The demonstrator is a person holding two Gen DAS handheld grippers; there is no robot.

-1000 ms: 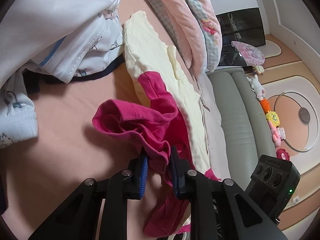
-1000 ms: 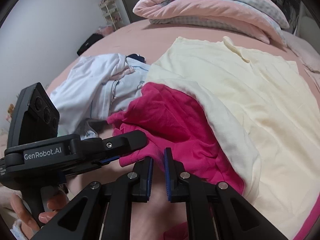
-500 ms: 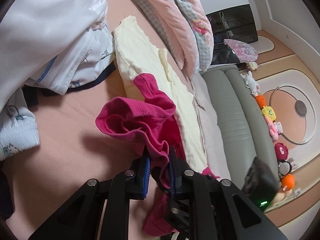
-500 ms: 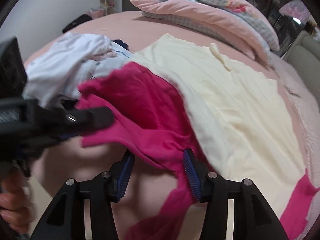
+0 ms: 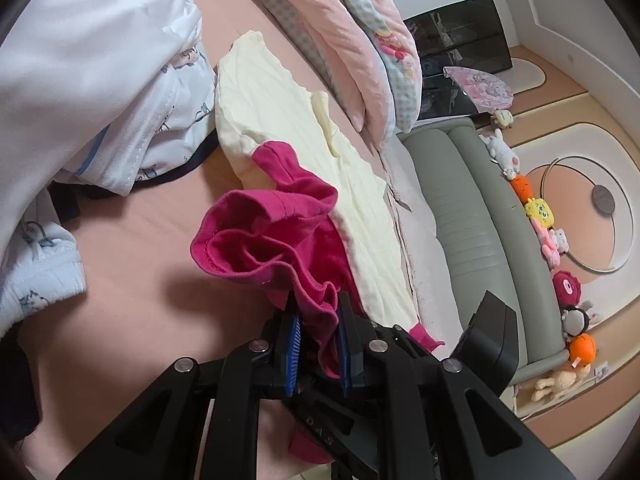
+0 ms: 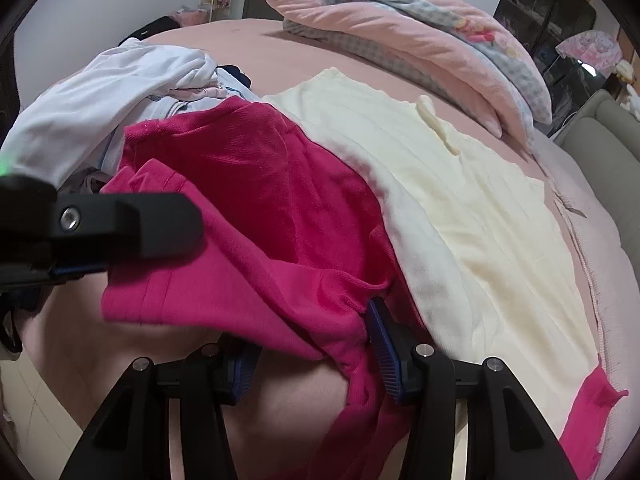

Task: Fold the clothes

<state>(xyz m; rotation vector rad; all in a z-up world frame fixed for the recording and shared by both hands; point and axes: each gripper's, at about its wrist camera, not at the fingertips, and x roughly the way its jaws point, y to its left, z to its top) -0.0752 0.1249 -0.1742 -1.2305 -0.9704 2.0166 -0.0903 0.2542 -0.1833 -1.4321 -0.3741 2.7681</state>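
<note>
On the bed (image 6: 312,52), at about nine to ten o'clock in the right wrist view, lies a heap of white clothes (image 6: 100,100), not yet dealt with. Next to it comes the left tool (image 5: 318,330), its jaws pressed together on a bunched edge of the magenta garment (image 6: 256,216) — in its own view the cloth rises crumpled from between the blue pads. That garment sits at the centre of both views, lifted at the pinched end and draped partly over the cream garment (image 6: 460,208), which lies spread flat toward two and three o'clock. At six o'clock in the right wrist view the right tool (image 6: 312,344) stands spread, its jaws having just been closing a little; the magenta hem hangs between the pads, touching the right pad (image 6: 382,334), while the left pad looks clear of it, so nothing is gripped there yet.

The risks, as I judge them: the right tool may close on a single layer or a fold rather than the true hem, leaving the garment twisted when stretched. Pulling the magenta piece may also drag the cream garment out of flat, since they overlap. The left pinch holds a wad — it could slip under tension. Farther right, at one o'clock, the pink quilt (image 6: 420,28) is well apart.
</note>
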